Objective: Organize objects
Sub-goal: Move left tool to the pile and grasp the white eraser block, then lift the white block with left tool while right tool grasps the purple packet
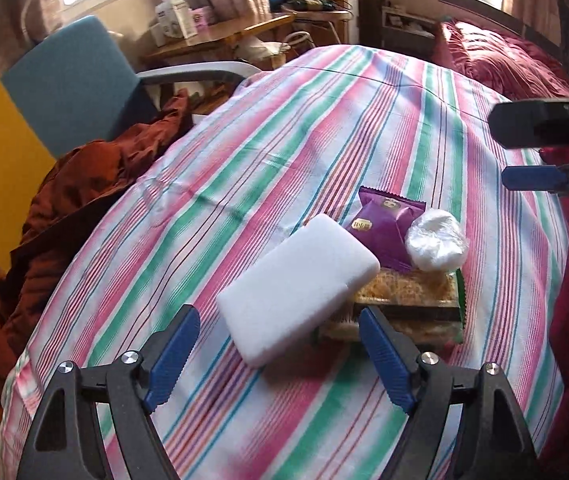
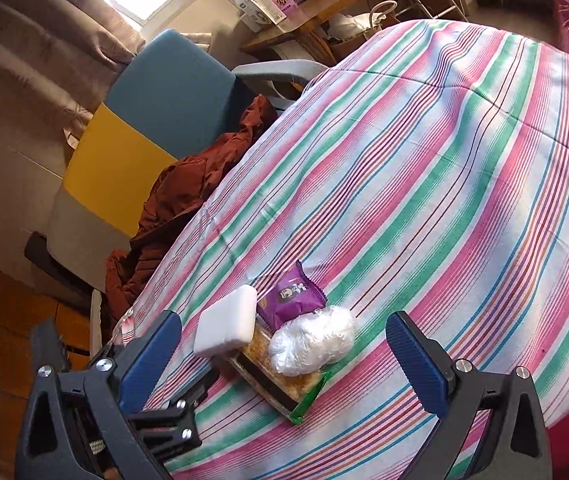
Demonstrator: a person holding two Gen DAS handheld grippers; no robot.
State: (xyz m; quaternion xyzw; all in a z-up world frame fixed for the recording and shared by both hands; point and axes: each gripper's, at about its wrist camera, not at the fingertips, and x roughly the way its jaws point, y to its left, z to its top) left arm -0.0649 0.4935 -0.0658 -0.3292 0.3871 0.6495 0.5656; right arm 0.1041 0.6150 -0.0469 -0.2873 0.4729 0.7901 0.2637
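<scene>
I am holding my right hand-held gripper (image 2: 284,356) wide open above the striped bed (image 2: 424,168), where a white sponge (image 2: 226,326), purple packet (image 2: 290,294) and plastic-wrapped ball (image 2: 312,340) are lying on a snack pack (image 2: 284,384).

- The left black gripper with blue ridged finger pads (image 1: 280,356) is wide open, and nothing sits between its two fingers.
- Its left blue pad (image 1: 174,360) and its right blue pad (image 1: 384,360) lean away from each other like a letter V.
- In the left wrist view, the right gripper comes in from the right edge, seen from its side; one blue pad (image 1: 534,178) shows there.
- The right black gripper with blue ridged finger pads (image 2: 284,364) is wide open too, and it holds nothing.
- In the right wrist view, part of the left gripper's black frame with silver screws (image 2: 164,424) shows low on the left.
</scene>
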